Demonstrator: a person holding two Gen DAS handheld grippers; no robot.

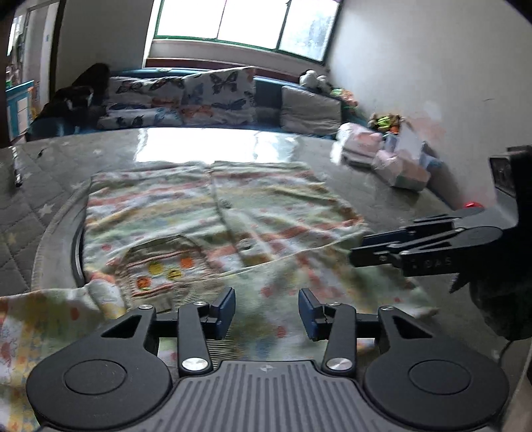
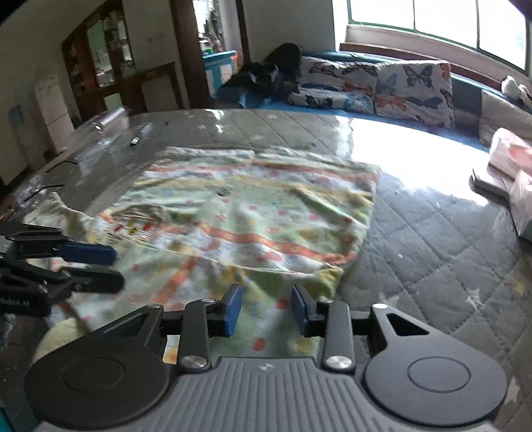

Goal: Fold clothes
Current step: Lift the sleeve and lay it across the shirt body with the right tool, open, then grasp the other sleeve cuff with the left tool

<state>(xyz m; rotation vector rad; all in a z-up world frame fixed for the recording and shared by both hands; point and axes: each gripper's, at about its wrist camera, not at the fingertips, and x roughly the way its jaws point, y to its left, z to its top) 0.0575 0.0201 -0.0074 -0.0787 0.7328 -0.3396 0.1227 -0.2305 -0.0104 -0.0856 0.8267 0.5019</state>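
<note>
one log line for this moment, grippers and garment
left gripper: open, empty | right gripper: open, empty | pastel patterned cloth garment: spread on grey quilted surface, partly folded

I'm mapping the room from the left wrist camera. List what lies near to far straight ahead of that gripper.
left gripper → patterned garment → bare glossy table → butterfly cushions → window.

You face a grey quilted table cover [image 2: 432, 239] under a glossy clear sheet. At the far side, butterfly-print cushions [image 1: 212, 96] line a blue bench [image 1: 266, 89] below a bright window [image 1: 246, 23]. Far right, pink packages [image 1: 382, 153] lie near the wall. Far left, a dark pen [image 1: 17, 166] lies on the cover.
</note>
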